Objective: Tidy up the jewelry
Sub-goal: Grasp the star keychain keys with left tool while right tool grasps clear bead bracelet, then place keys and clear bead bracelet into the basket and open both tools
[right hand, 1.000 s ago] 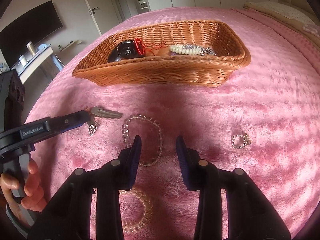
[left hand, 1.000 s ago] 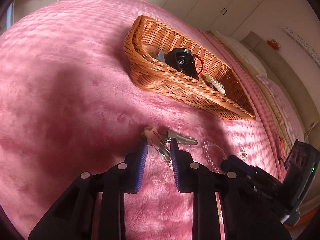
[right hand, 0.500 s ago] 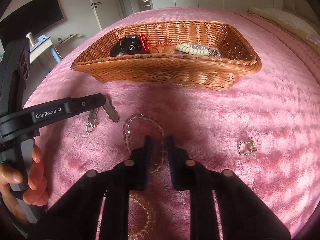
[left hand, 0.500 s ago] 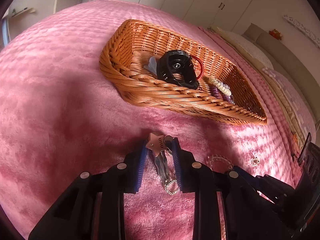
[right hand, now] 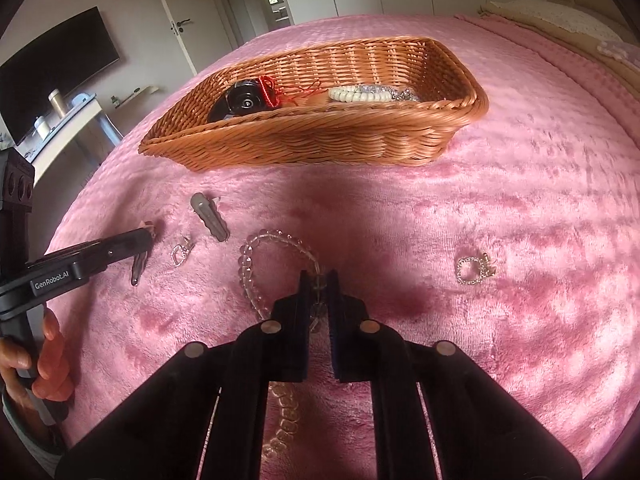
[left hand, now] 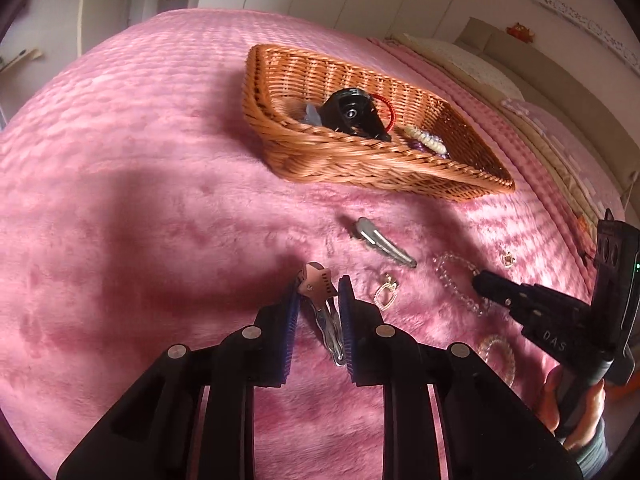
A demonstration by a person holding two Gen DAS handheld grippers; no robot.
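Note:
My left gripper (left hand: pixel 319 280) has a star-topped hair clip (left hand: pixel 330 328) between its blue pads, and its jaws are closing on it. From the right wrist view the clip (right hand: pixel 138 266) hangs from that gripper (right hand: pixel 146 236) just over the pink bedspread. My right gripper (right hand: pixel 318 276) is shut on a clear bead bracelet (right hand: pixel 250 268) that lies on the bed. A grey hair clip (left hand: pixel 384 242) and a sparkly earring (left hand: pixel 386 294) lie between the two grippers. Beyond them stands a wicker basket (right hand: pixel 320 120) with a black round item, a red cord and a white bead bracelet inside.
A second sparkly earring (right hand: pixel 474 270) lies to the right of my right gripper. A pale bead bracelet (right hand: pixel 284 412) lies under it. A person's hand (right hand: pixel 48 364) grips the left handle. Pillows (right hand: pixel 560 12) line the bed's far right; a desk (right hand: pixel 68 116) stands left.
My right jaws have closed onto the clear bracelet. My left gripper has rolled and drawn the star clip away from the grey clip, which stays on the bed with the earring.

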